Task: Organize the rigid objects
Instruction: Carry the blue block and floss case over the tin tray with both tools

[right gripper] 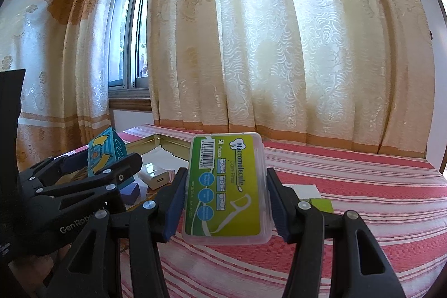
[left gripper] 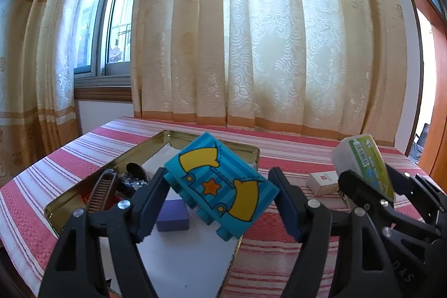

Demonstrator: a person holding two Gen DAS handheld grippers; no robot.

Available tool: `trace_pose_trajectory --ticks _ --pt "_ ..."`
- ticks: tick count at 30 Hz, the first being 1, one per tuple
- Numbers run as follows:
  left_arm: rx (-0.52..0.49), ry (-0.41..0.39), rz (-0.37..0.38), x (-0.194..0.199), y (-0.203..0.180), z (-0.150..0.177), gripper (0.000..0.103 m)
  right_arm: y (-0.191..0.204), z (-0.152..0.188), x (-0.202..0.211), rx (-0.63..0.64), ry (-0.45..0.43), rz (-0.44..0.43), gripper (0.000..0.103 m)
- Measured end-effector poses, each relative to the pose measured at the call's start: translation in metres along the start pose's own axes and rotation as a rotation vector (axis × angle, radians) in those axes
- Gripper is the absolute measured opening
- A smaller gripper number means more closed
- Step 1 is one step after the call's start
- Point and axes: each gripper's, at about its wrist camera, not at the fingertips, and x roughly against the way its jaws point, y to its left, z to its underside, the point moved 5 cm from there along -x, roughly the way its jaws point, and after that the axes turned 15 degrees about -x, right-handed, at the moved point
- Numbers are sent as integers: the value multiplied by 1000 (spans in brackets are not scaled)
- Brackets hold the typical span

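Note:
My left gripper (left gripper: 219,187) is shut on a blue toy block (left gripper: 220,180) printed with yellow shapes and an orange star. The block hangs tilted over the right part of a gold tin tray (left gripper: 167,133). My right gripper (right gripper: 225,180) is shut on a clear dental floss box (right gripper: 227,186) with a green label, held upright above the striped tablecloth. In the left wrist view the right gripper (left gripper: 368,178) and the floss box (left gripper: 363,158) sit at the right. The right wrist view has the left gripper (right gripper: 103,161) and the block (right gripper: 104,154) at its left.
Inside the tray lie a brown comb (left gripper: 102,193), a purple block (left gripper: 173,215), a dark foil-wrapped item (left gripper: 134,175) and a white charger (right gripper: 155,177). On the red striped tablecloth (right gripper: 363,200) are a small white box (left gripper: 322,182), white paper (right gripper: 306,189) and a green card (right gripper: 322,205). Curtains hang behind.

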Motion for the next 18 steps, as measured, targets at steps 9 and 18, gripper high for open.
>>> trace_pose_trajectory --ticks 9,18 --pt "7 -2 -11 0 13 2 73 8 1 -5 6 12 -15 57" --pt "14 2 -19 -1 22 3 73 20 4 -13 25 28 -30 57"
